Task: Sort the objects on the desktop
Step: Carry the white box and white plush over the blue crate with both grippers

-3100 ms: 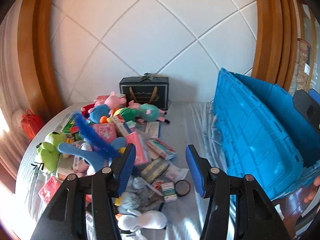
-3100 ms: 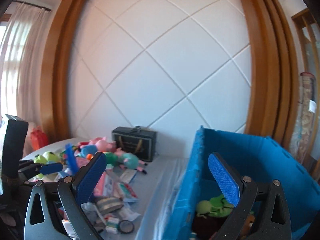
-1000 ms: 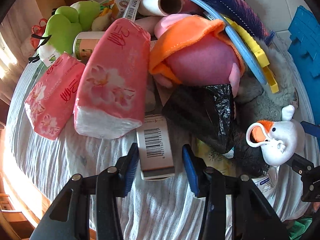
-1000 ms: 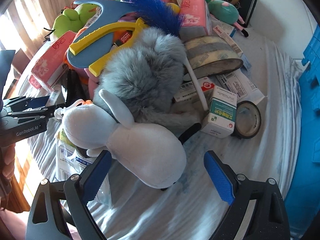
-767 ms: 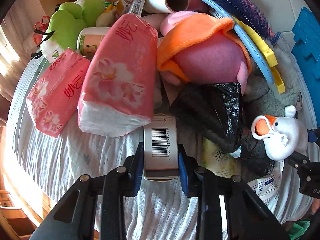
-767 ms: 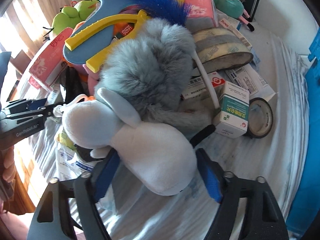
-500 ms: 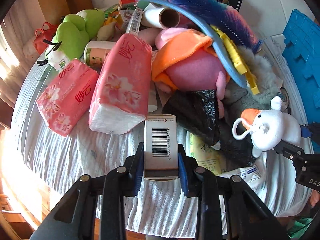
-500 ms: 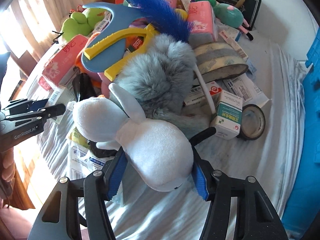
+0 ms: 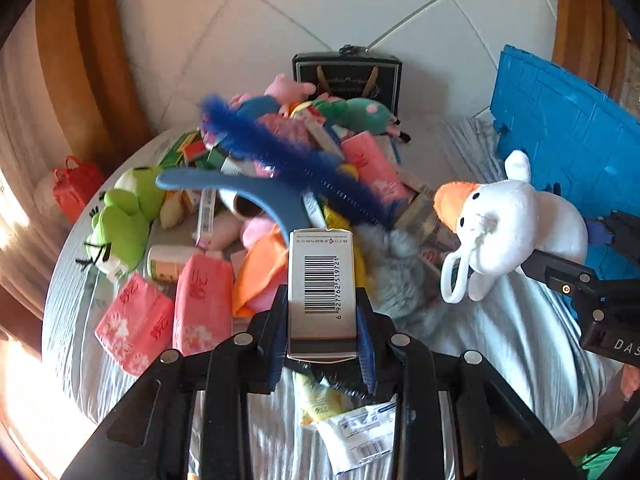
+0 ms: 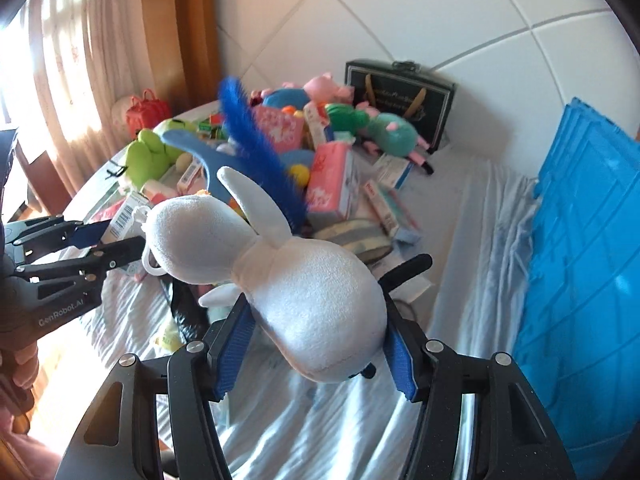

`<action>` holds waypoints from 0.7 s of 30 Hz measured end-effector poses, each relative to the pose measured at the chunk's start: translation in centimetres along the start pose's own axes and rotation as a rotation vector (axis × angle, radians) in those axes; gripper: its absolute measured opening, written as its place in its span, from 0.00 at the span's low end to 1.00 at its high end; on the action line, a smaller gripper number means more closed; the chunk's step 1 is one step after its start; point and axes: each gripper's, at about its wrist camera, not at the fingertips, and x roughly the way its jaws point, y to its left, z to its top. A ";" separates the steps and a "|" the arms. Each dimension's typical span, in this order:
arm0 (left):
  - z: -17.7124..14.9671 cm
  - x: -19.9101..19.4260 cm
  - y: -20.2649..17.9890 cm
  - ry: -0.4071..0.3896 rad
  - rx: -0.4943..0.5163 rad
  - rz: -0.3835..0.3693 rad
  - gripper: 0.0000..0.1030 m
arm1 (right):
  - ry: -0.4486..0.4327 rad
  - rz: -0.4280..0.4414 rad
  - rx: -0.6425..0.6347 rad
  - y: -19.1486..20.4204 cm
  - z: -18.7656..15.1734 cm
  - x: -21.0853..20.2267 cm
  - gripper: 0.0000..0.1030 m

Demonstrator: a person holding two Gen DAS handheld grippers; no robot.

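Note:
My left gripper (image 9: 322,336) is shut on a small white box with a barcode (image 9: 322,288), held up above the heap of toys and packets (image 9: 256,184). That box (image 10: 122,216) and the left gripper (image 10: 94,244) also show at the left of the right wrist view. My right gripper (image 10: 314,344) is shut on the body of a white plush goose (image 10: 288,280), lifted off the cloth. In the left wrist view the goose (image 9: 508,224) with its orange beak hangs at the right, in front of the blue crate (image 9: 568,128).
A blue crate (image 10: 580,260) stands at the right on the white cloth (image 10: 472,240). Pink tissue packs (image 9: 168,312), a green frog plush (image 9: 120,216), a blue feather wand (image 9: 288,160) and a grey furry toy (image 9: 400,276) lie in the heap. A black gift bag (image 9: 346,76) leans on the wall.
Both grippers closed, the left on the barcode box and the right on the goose, then rose with them away from the heap. The view now takes in the wall and crate.

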 end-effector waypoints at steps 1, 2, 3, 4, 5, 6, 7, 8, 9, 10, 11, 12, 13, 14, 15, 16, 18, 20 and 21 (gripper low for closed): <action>1.4 -0.2 -0.7 -0.021 0.007 -0.013 0.28 | -0.026 -0.019 0.004 -0.4 0.5 -1.0 0.58; 2.3 -0.7 -1.5 -0.040 0.014 -0.026 0.28 | -0.051 -0.044 0.009 -0.9 1.1 -2.2 0.59; 3.3 -1.3 -2.3 -0.061 0.023 -0.039 0.28 | -0.077 -0.065 0.015 -1.5 1.7 -3.2 0.59; 4.1 -1.9 -3.0 -0.084 0.029 -0.050 0.28 | -0.105 -0.086 0.023 -2.1 2.3 -4.4 0.59; 5.0 -2.6 -3.8 -0.109 0.036 -0.062 0.28 | -0.133 -0.105 0.030 -2.6 2.8 -5.5 0.59; 6.0 -3.2 -4.5 -0.134 0.046 -0.079 0.28 | -0.168 -0.132 0.037 -3.2 3.3 -6.7 0.59; 6.8 -3.8 -5.2 -0.157 0.052 -0.092 0.28 | -0.200 -0.163 0.040 -3.8 3.7 -8.0 0.59; 7.7 -4.4 -6.0 -0.176 0.059 -0.105 0.28 | -0.226 -0.193 0.042 -4.4 4.0 -9.1 0.59; 8.5 -5.0 -6.9 -0.189 0.066 -0.124 0.28 | -0.250 -0.223 0.048 -5.0 4.3 -10.3 0.59; 9.4 -5.6 -7.9 -0.199 0.073 -0.142 0.28 | -0.274 -0.256 0.053 -5.8 4.6 -11.5 0.59; 10.3 -6.1 -8.9 -0.208 0.083 -0.158 0.28 | -0.291 -0.287 0.059 -6.6 4.9 -12.4 0.59; 11.1 -6.5 -10.1 -0.218 0.102 -0.177 0.28 | -0.307 -0.315 0.071 -7.5 5.0 -13.4 0.59; 11.7 -6.9 -11.4 -0.225 0.120 -0.189 0.28 | -0.320 -0.342 0.089 -8.6 5.1 -14.4 0.59; 12.4 -7.3 -12.7 -0.232 0.138 -0.204 0.28 | -0.329 -0.364 0.106 -9.7 5.1 -15.3 0.59; 13.0 -7.8 -14.1 -0.241 0.158 -0.227 0.28 | -0.341 -0.387 0.126 -10.9 5.1 -16.3 0.59; 13.6 -8.1 -15.4 -0.248 0.176 -0.245 0.28 | -0.348 -0.409 0.145 -12.2 4.9 -17.3 0.59; 14.6 -8.8 -18.3 -0.266 0.208 -0.273 0.28 | -0.351 -0.463 0.179 -14.7 4.4 -19.0 0.59; 15.5 -9.3 -21.2 -0.269 0.236 -0.308 0.28 | -0.332 -0.526 0.207 -17.3 3.7 -20.4 0.59; 16.0 -9.5 -22.7 -0.265 0.249 -0.324 0.28 | -0.319 -0.556 0.222 -18.7 3.4 -20.9 0.59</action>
